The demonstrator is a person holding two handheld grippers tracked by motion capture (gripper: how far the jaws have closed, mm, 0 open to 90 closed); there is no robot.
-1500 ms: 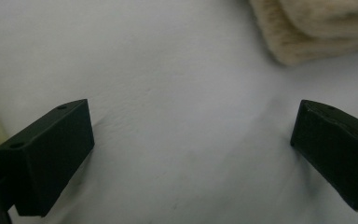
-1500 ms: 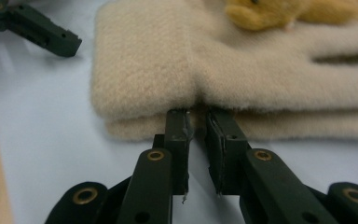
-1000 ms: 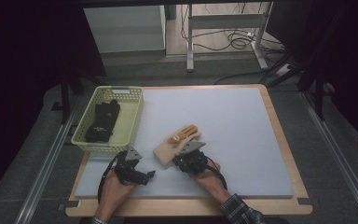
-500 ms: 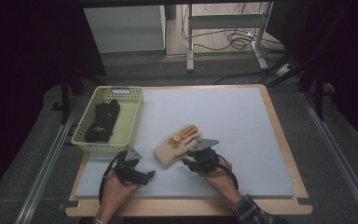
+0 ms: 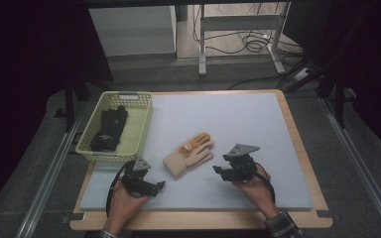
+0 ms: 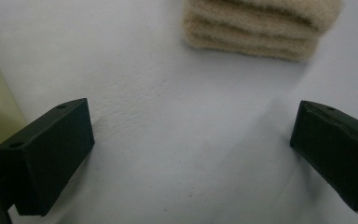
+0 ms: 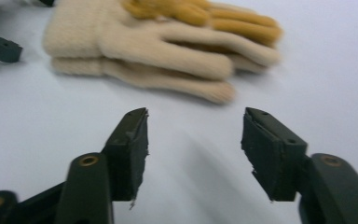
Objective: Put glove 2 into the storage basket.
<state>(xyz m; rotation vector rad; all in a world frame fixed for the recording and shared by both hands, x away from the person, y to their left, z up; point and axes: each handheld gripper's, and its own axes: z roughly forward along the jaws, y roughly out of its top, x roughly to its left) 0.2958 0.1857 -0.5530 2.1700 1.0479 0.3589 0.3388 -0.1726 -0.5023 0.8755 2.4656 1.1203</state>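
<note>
A stacked pair of cream knitted gloves (image 5: 187, 157) with orange fingers lies on the pale mat (image 5: 238, 116), fingers pointing up and right. My right gripper (image 5: 218, 171) is to their right, apart from them. Its jaws have just been opening and hold nothing. In the right gripper view the gloves (image 7: 163, 44) lie ahead of the open gripper (image 7: 193, 135). My left gripper (image 5: 159, 185) rests low on the mat, below and left of the gloves. In the left gripper view the gripper (image 6: 191, 149) stands wide open and the cream cuff (image 6: 256, 28) is just beyond.
A pale yellow basket (image 5: 140, 130) sits at the mat's left edge with a black glove (image 5: 110, 129) inside. The wooden table rim (image 5: 298, 148) frames the mat. The left gripper's jaw tip (image 7: 0, 46) appears at the far left of the right gripper view.
My right gripper has pulled away from the gloves toward the right and lifted a little, its jaws spreading apart. The gloves stay on the mat. The left gripper has not moved.
</note>
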